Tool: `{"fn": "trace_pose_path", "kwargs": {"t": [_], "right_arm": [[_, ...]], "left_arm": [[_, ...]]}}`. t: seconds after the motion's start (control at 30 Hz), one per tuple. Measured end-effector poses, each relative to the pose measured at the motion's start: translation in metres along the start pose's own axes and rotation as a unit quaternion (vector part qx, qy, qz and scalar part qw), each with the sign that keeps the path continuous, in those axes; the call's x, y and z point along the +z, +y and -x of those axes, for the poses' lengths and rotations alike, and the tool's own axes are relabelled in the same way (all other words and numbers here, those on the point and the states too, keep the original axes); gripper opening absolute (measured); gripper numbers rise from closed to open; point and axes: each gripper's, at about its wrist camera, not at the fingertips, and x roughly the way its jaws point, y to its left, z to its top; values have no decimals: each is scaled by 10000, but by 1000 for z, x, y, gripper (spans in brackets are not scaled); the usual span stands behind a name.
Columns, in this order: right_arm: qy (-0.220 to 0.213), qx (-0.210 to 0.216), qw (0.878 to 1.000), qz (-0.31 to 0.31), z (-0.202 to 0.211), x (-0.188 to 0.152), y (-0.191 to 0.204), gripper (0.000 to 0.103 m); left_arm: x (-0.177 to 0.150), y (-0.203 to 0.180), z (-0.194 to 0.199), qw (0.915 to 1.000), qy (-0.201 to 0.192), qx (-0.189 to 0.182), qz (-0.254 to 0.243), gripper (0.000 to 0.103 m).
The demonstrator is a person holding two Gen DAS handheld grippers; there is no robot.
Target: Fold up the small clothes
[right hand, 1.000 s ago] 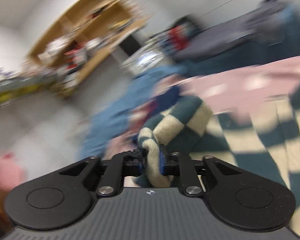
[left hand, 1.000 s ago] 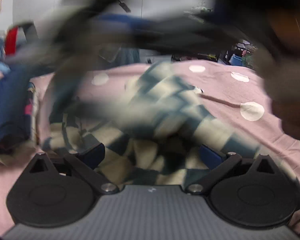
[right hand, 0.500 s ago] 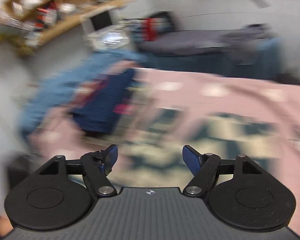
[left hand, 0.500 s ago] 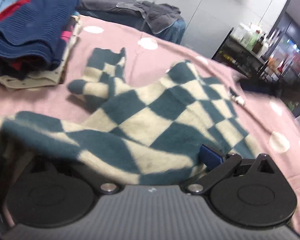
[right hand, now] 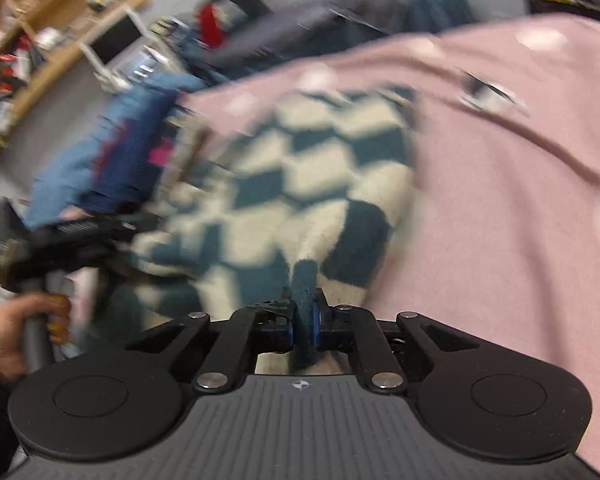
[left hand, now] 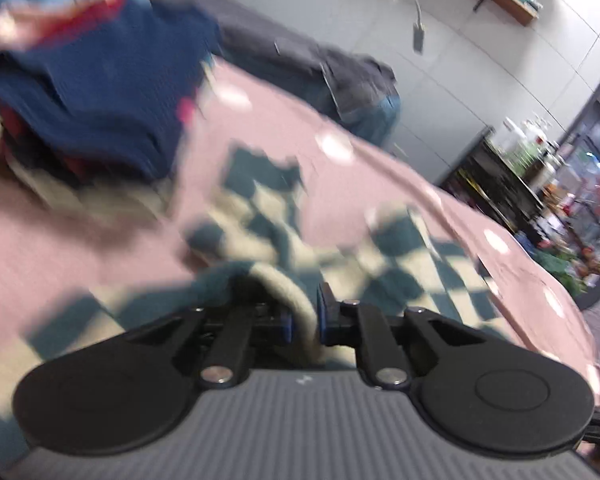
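Both pinching the checkered garment (right hand: 320, 184), the left hand-held gripper (left hand: 303, 316) and right hand-held gripper (right hand: 305, 316) should probably lift evenly, keeping the cloth ahead of them taut.

Home bedroom, pink bed (right hand: 500, 200), cluttered shelves (right hand: 40, 40)

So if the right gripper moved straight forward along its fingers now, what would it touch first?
Most likely more of the checkered garment. The right gripper is shut on a fold of it, and the cloth spreads directly ahead over the pink polka-dot cover. Blur makes depth uncertain.
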Motion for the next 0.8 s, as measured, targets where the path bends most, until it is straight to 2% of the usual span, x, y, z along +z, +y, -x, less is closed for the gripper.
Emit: {"fn": "trace_pose_path", "kwargs": {"t": [0.07,0.13,0.2,0.23,0.3,0.33,0.37,0.4,0.43,0.47,0.5,0.57,0.63,0.67,0.73,0.8], "right_arm": [[-114,369,9976,567,-7,13,44,15],[-61,1024,9916,787,-24,24,81,15],[104,1734,9818,773,-49,32,112,15],[140,1962,9758,955,-63,35,131,15],[171,2060,9671,1481,-89,30,167,17],[386,2049,9644,1628,-107,27,181,20],[666,2100,9613,1654,-125,24,189,36],[878,2177,9585,1619,-140,17,192,48],[1060,2246,9550,1623,-150,12,194,54],[1182,2264,9523,1670,-153,8,193,56],[1054,2219,9546,1683,-146,4,188,56],[579,2125,9603,1715,-122,9,166,61],[-1,1722,9682,1814,-92,22,138,84],[-299,1417,9706,1923,-78,30,123,103],[-736,640,9717,2150,-59,48,89,103],[-800,-47,9738,2129,-51,70,53,103]], "left_arm": [[17,12,30,9987,-394,310,-65,12],[36,25,58,9951,-732,654,-111,12],[53,39,85,9869,-1057,1195,-236,12],[60,44,97,9811,-1234,1458,-311,12],[71,58,116,9695,-1443,1942,-401,15],[76,65,123,9655,-1471,2118,-360,17],[79,72,128,9627,-1510,2226,-278,24],[80,78,131,9599,-1548,2327,-206,40],[81,82,130,9587,-1506,2406,-193,53],[81,85,126,9615,-1354,2378,-256,77],[81,87,122,9667,-1185,2245,-326,88],[75,81,107,9788,-879,1782,-506,91],[70,69,89,9862,-680,1323,-720,96],[68,61,78,9889,-568,1074,-857,99],[66,40,51,9904,-289,572,-1226,100],[64,15,23,9858,-31,249,-1662,100]]}}
